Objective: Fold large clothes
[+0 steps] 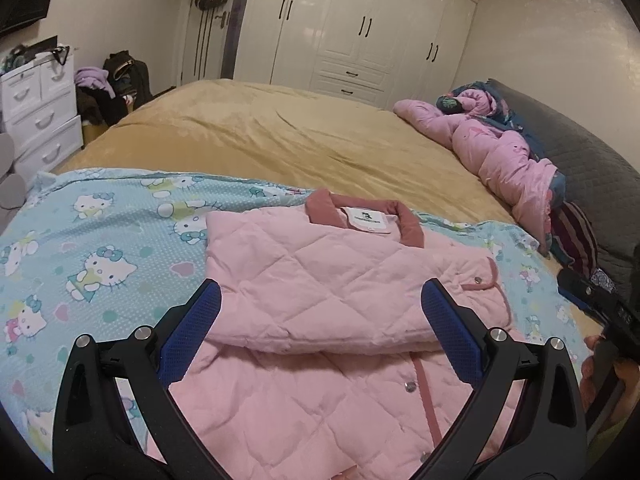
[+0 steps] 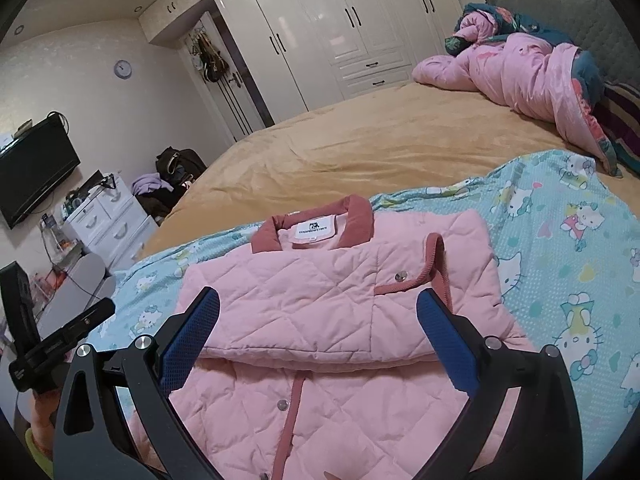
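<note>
Both grippers held above a partly folded pink quilted jacket on the bed

From your left: the left gripper (image 1: 320,312) has its jaws spread wide, holding nothing, the blue pads (image 1: 192,336) poised over the pink quilted jacket (image 1: 320,280); the jacket lies on the cartoon-cat print sheet (image 1: 100,248) spread across the tan bed (image 1: 280,136), collar (image 1: 412,228) pointing away from you, a sleeve folded across the chest, the snap placket (image 2: 288,400) facing up; the right gripper (image 2: 318,312) likewise has its jaws released and empty above the jacket; a crumpled pink quilt (image 2: 532,72) lies far right by the headboard
</note>
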A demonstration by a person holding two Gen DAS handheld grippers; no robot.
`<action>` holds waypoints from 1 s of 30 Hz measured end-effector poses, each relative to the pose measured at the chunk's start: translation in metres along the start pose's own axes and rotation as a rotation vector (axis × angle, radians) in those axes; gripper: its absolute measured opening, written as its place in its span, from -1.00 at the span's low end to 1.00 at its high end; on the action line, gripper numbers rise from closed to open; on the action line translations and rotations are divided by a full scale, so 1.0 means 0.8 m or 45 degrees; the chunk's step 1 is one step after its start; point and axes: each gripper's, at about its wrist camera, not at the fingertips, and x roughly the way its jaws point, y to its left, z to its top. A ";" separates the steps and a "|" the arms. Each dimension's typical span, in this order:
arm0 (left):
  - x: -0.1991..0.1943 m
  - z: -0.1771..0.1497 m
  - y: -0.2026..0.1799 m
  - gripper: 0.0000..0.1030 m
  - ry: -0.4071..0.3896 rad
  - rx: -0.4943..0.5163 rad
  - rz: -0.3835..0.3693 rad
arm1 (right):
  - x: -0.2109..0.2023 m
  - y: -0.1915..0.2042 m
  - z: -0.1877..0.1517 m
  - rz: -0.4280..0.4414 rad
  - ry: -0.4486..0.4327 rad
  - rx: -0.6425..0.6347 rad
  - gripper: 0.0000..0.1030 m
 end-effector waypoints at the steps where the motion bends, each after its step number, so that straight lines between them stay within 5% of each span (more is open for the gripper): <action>1: -0.004 -0.004 -0.001 0.82 0.001 -0.002 0.001 | -0.002 0.000 -0.001 0.005 -0.003 -0.003 0.91; 30: -0.101 -0.063 -0.039 0.82 -0.021 0.014 0.031 | -0.104 0.013 -0.039 0.086 -0.012 -0.080 0.91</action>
